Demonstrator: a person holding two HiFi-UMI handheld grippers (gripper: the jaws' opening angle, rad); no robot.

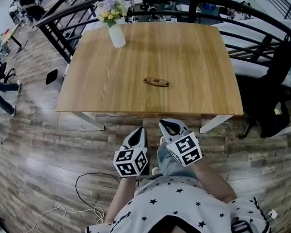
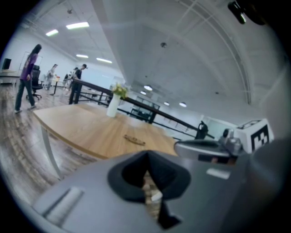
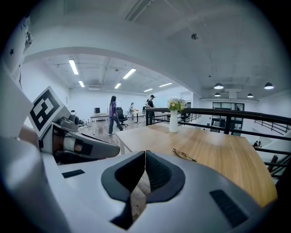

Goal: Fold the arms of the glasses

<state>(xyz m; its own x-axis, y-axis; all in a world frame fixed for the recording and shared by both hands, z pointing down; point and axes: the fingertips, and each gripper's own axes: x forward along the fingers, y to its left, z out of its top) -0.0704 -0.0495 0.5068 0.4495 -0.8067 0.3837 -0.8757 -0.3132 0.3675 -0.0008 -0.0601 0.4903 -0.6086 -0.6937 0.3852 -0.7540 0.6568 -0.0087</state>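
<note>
The glasses [image 1: 156,81] lie with their arms spread near the middle of the wooden table [image 1: 201,88], a little toward its front edge. Both grippers hang short of that edge, over the floor. My left gripper [image 1: 139,133] is shut with nothing in it. My right gripper [image 1: 169,126], beside it to the right, is also shut and holds nothing. From the left gripper view the glasses [image 2: 134,139] show beyond the closed jaws [image 2: 146,157], well out of reach. From the right gripper view the glasses [image 3: 184,155] lie ahead and to the right of the closed tips [image 3: 145,154].
A white vase of flowers [image 1: 115,29] stands at the table's far left corner. A black railing [image 1: 69,5] runs behind the table. A black bag [image 1: 274,110] sits to the right. A cable [image 1: 81,195] lies on the plank floor. People stand far off at left.
</note>
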